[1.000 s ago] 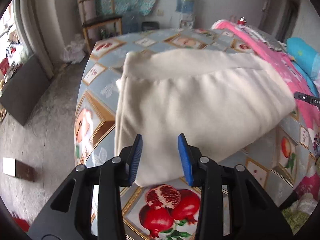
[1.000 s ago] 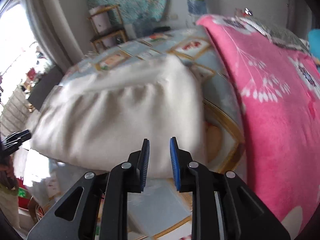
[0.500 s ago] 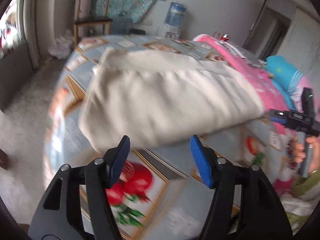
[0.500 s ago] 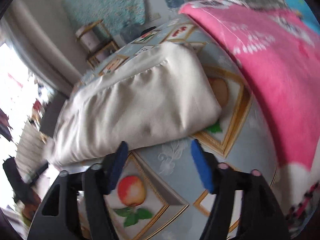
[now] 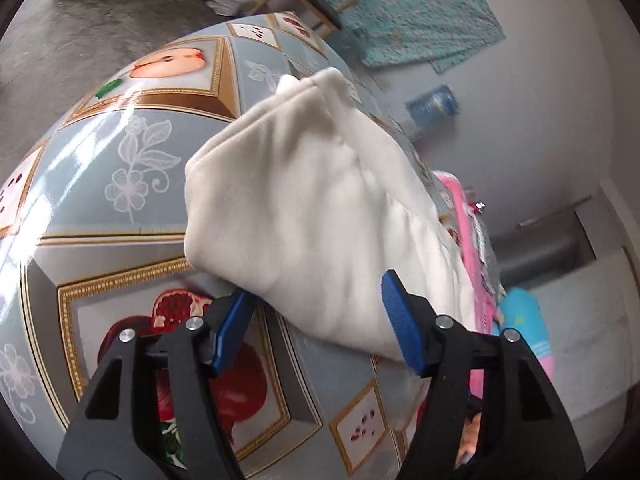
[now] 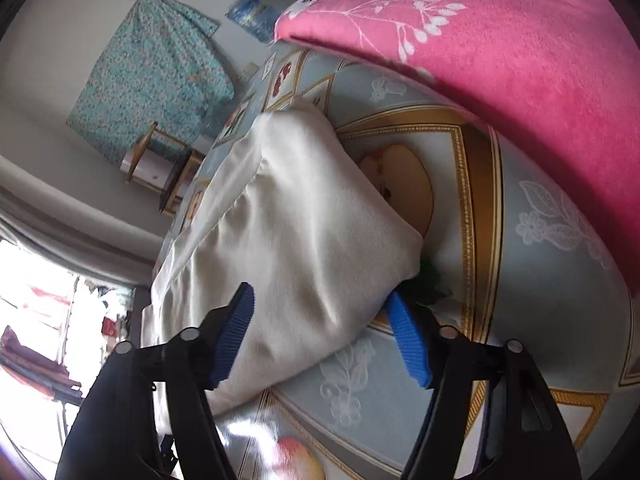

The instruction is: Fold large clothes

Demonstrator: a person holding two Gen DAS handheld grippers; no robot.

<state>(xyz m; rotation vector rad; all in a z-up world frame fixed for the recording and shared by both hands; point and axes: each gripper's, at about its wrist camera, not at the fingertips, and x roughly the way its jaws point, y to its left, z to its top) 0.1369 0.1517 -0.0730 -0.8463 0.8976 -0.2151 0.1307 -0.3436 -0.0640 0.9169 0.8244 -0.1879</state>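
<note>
One cream garment [image 5: 320, 216] — thick, soft, folded into a bundle.

Both tools rolled, straddling garment [image 5: 320, 216] edges.

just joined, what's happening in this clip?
A person is folding a cream garment on a table with a fruit-print cloth, using a hand-held gripper in each hand. The garment already lies as a thick folded bundle. Both grippers have rolled sideways, and each straddles one end of the bundle's near edge: the left hand-held gripper at one corner, the right hand-held gripper at the other. Their jaws, which have just been closing a little, are apart and not yet pressing the cloth. A pink blanket lies beside it.
</note>
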